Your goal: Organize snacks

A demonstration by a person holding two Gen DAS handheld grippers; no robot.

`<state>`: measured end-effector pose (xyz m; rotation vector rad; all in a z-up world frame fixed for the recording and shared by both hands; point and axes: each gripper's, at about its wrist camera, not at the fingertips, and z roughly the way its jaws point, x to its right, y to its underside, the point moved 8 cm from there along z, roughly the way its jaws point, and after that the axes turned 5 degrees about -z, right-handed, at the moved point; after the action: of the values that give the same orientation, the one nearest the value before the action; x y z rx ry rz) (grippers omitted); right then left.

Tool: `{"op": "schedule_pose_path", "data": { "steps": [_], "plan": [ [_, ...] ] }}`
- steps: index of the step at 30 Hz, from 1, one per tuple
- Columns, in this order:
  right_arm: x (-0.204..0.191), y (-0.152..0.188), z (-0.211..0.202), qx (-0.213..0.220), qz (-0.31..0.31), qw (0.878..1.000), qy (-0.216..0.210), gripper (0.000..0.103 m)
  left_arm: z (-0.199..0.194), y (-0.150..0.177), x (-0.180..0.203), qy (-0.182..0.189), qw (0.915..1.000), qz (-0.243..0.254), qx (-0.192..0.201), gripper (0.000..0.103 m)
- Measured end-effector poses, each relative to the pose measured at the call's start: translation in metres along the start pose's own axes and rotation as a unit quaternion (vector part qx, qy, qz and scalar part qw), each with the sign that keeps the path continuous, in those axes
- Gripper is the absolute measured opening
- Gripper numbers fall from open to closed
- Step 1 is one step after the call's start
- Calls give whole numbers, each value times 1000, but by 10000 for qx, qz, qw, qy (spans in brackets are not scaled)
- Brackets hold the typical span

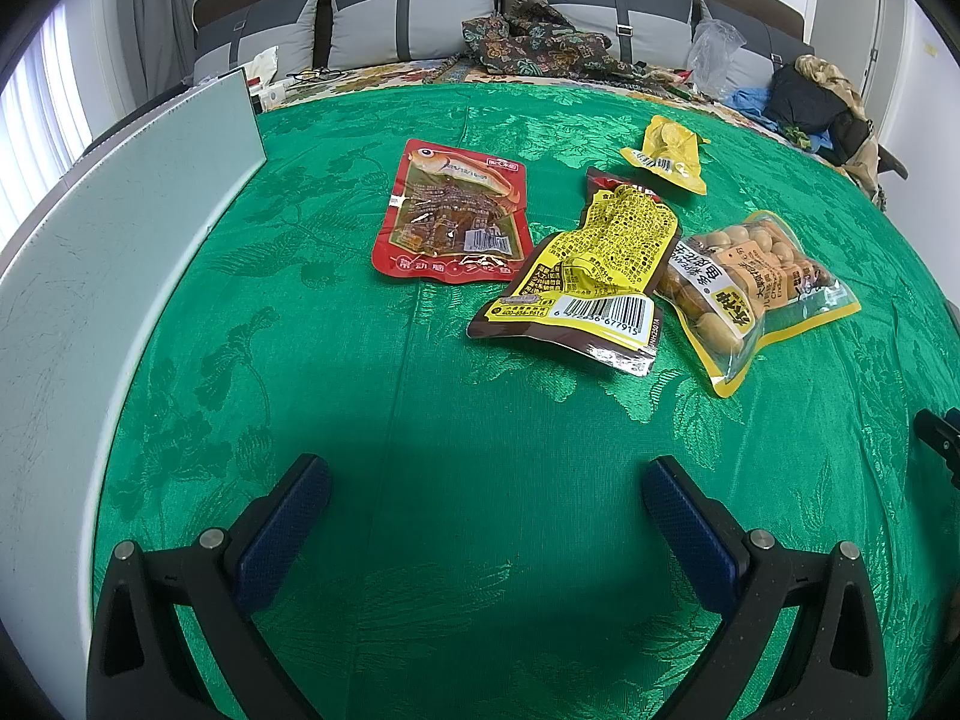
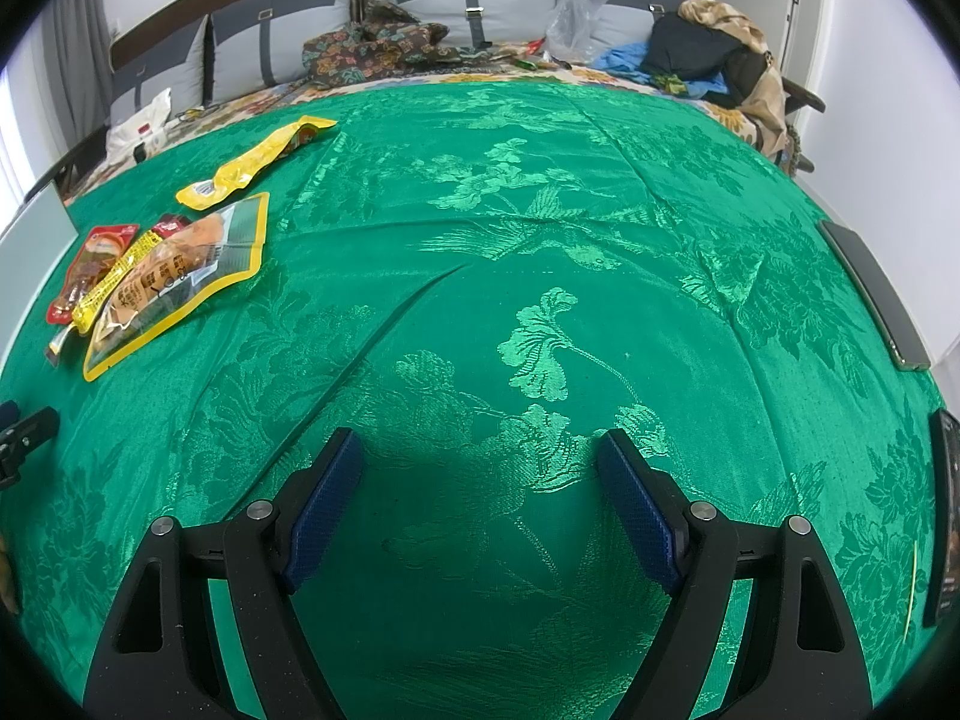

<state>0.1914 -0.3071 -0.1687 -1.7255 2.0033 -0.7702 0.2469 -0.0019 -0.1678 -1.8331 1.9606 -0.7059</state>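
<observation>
1. Ahead of our left gripper [image 1: 486, 495], four snack packets lie on the green brocade cloth [image 1: 420, 420], all well beyond the fingertips.
2. Straight ahead and slightly left is the red fish packet [image 1: 453, 219], flat and on its own. Ahead to the right, the yellow-and-brown barcode packet [image 1: 591, 276] lies tilted, its edge touching or overlapping the clear yellow-edged packet of round pieces [image 1: 759, 288]. Farthest off is the small yellow packet [image 1: 666, 156].
3. From our right gripper [image 2: 480, 468], the same cluster sits far off to the left, with only bare cloth ahead.
4. Both grippers stand wide open and hold nothing; only cloth shows between the blue pads [image 2: 327, 504].
5. We judge the packets light, thin and crinkly, with slick film that could slide on the smooth fabric.
6. The best hold is probably a sealed edge or corner, especially the lifted near edge of the barcode packet. The red one lies flat, so a finger may need to get under its rim.
7. The packet of round pieces looks lumpy; pinching its flat seam should spare the contents.
8. Both grippers point steeply down at the cloth, side by side, hovering above it. The pale grey board [image 1: 120, 240] stands to the left of our left gripper.
</observation>
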Motion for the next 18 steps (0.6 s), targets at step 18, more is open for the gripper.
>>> {"op": "schedule_pose_path", "data": {
  "steps": [18],
  "plan": [
    [0, 0, 0, -1, 2, 10000, -4, 84, 79, -132, -3, -347, 9924, 439, -1094, 102]
  ]
}}
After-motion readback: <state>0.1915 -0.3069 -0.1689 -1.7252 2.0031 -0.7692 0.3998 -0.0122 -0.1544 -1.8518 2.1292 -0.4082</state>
